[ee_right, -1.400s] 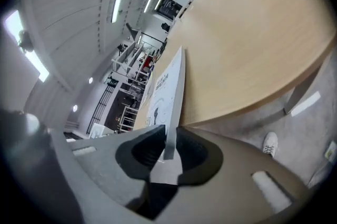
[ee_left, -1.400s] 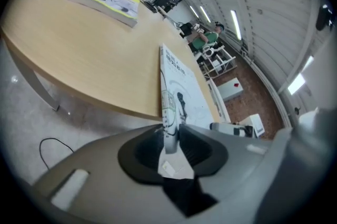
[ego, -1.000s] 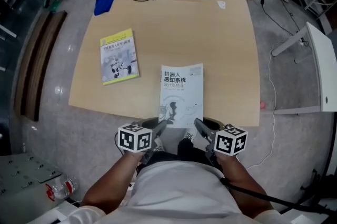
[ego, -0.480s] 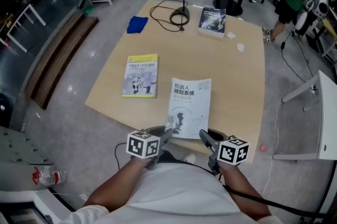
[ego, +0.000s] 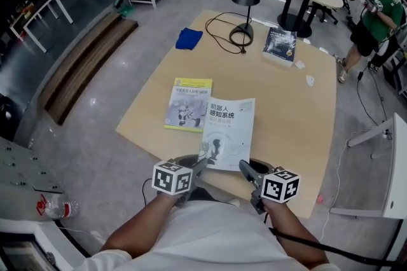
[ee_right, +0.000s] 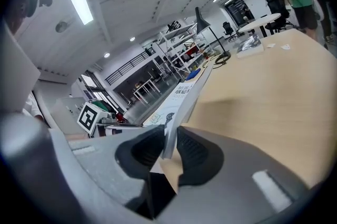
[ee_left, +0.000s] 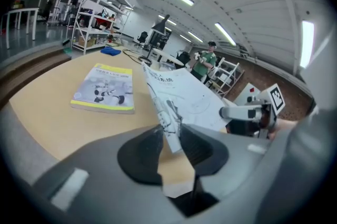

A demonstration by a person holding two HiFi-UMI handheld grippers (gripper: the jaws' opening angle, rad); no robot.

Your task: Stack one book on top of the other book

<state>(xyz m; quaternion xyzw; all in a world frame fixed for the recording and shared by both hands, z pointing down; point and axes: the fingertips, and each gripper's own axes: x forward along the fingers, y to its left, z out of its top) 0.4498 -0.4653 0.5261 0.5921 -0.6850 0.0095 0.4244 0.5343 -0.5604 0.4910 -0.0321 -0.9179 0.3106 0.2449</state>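
Since the earlier frame the white book (ego: 227, 130) has left the near edge of the table (ego: 289, 104). It is now raised and carried forward and left, and in the head view its far left corner overlaps the right edge of the yellow book (ego: 186, 104), where before the two lay well apart.

The table stretches away ahead of both pairs of jaws. A dark book (ego: 280, 46) sits far off at its back, well apart from the work.

The white book is held by its near edge, one corner in each gripper. Its long axis runs straight out from the jaws, and its far end is tilted up off the tabletop. The yellow book lies flat on the table, ahead of the jaws and to their left. Its long axis also points away from the person, close to parallel with the white book's. The left gripper view shows it low and left of the raised cover, so I judge the two books are not yet touching.

The left gripper (ego: 201, 160) is the nearer one to the yellow book, and its jaws are clamped narrowly on the near left corner of the white book. The right gripper (ego: 245, 168) has its jaws pinched just as closely on the near right corner, on the side away from the yellow book.

The coming move looks to be a further shift left and a little forward before lowering, with the left side leading.
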